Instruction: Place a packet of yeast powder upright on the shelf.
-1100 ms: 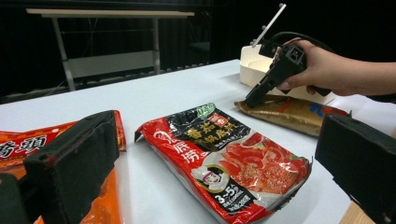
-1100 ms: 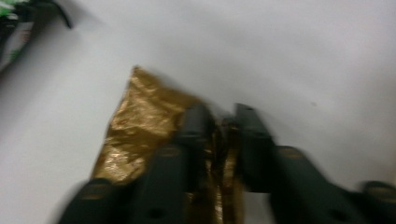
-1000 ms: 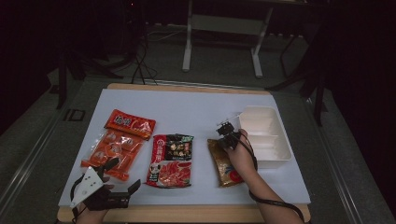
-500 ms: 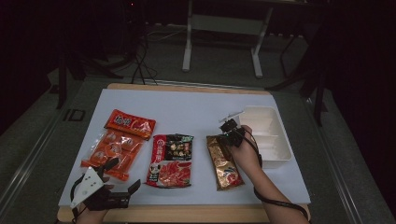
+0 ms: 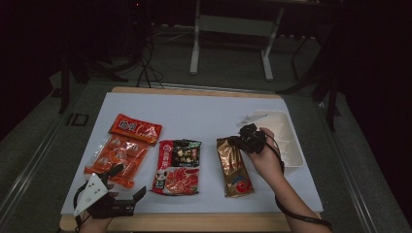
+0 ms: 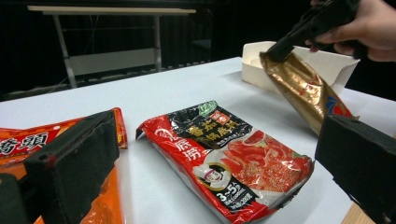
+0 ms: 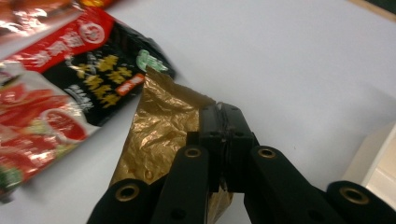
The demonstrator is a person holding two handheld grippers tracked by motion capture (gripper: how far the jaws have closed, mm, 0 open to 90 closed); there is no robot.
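My right gripper (image 5: 241, 141) is shut on the top edge of a gold foil packet (image 5: 234, 167), right of centre on the white table. The packet's far end is lifted and its lower end still rests on the table. In the right gripper view the jaws (image 7: 224, 140) pinch the crinkled gold foil packet (image 7: 154, 140). The left gripper view shows the gold foil packet (image 6: 299, 86) hanging tilted from the right gripper (image 6: 289, 44). My left gripper (image 5: 127, 182) stands open at the near left edge with nothing between its jaws.
A red and black sauce packet (image 5: 177, 165) lies flat at the middle. Two orange packets (image 5: 134, 128) (image 5: 114, 155) lie to the left. An open white box (image 5: 286, 141) stands at the right, just behind the right hand.
The right gripper has risen and drawn back toward the box, lifting the gold packet's top end off the table. The left gripper has stayed still.
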